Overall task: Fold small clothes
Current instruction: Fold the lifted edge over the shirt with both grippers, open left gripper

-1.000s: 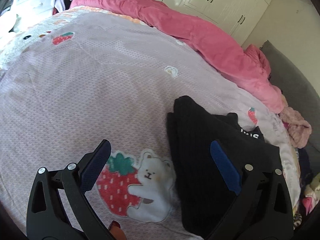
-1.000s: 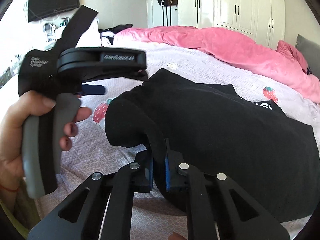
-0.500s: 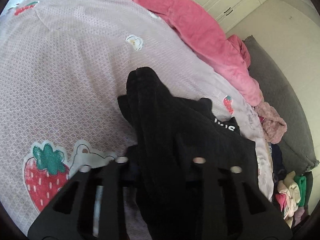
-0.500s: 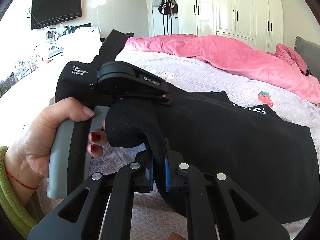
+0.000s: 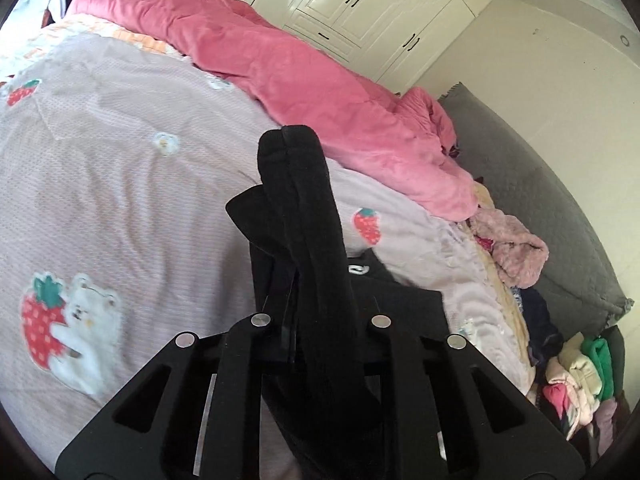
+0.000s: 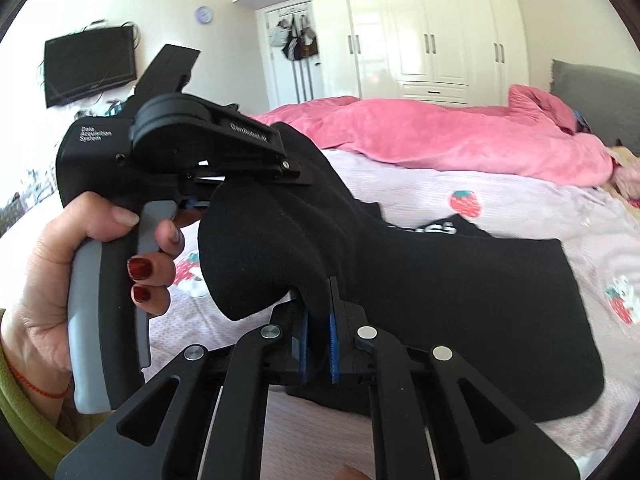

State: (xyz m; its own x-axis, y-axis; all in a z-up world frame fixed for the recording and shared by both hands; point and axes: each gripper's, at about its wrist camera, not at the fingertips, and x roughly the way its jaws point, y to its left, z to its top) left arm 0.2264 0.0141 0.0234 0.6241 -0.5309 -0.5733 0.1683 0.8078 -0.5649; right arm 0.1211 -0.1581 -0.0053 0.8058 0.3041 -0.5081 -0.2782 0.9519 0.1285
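A black garment [image 5: 304, 216] with white lettering lies on the lilac strawberry-print bed sheet [image 5: 120, 160], one edge lifted off the bed. In the left wrist view my left gripper [image 5: 320, 320] has a thick fold of that black cloth between its jaws, which are closing on it; its pads are hidden by the cloth. The right wrist view shows the black garment [image 6: 440, 280] hanging between both tools. My right gripper [image 6: 318, 332] is shut, its blue pads pinching the hem. The left gripper [image 6: 296, 172], held by a hand [image 6: 48, 280], clamps the raised edge further left.
A pink duvet [image 5: 320, 72] is bunched along the far side of the bed. A grey upholstered panel [image 5: 540, 200] and a pile of mixed clothes [image 5: 572, 376] lie to the right. White wardrobes [image 6: 420, 32] and a wall television [image 6: 90, 64] stand behind.
My left gripper was open above the sheet beside the garment; it has moved onto the black cloth and shut. Both grippers have since risen, lifting the garment's edge off the bed.
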